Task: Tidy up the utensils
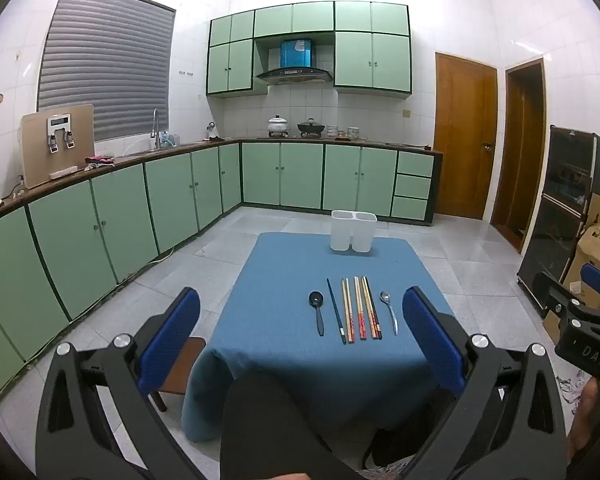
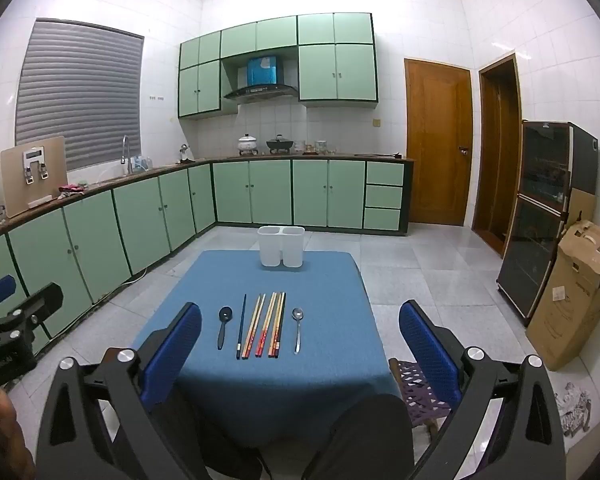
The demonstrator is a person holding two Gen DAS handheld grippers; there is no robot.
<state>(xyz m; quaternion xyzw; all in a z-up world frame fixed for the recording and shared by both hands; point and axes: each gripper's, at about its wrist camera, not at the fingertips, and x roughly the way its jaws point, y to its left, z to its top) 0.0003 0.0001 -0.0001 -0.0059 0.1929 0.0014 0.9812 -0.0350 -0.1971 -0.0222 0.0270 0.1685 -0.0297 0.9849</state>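
While fingers (image 1: 432,332) gape wide and empty, slim chopsticks (image 1: 360,308) on woven blue cloth (image 1: 268,280).

Ahead of the gripper, across the grey tiled floor (image 2: 400,264), pale green base cabinets (image 2: 268,194) run along the far wall and down the left side. Above them hang matching wall cupboards (image 2: 336,68) flanking a black range hood (image 2: 260,91). Further right stand a brown wooden door (image 2: 436,144), a dark glass-fronted cabinet (image 2: 540,216) and a torn cardboard box (image 2: 572,300).
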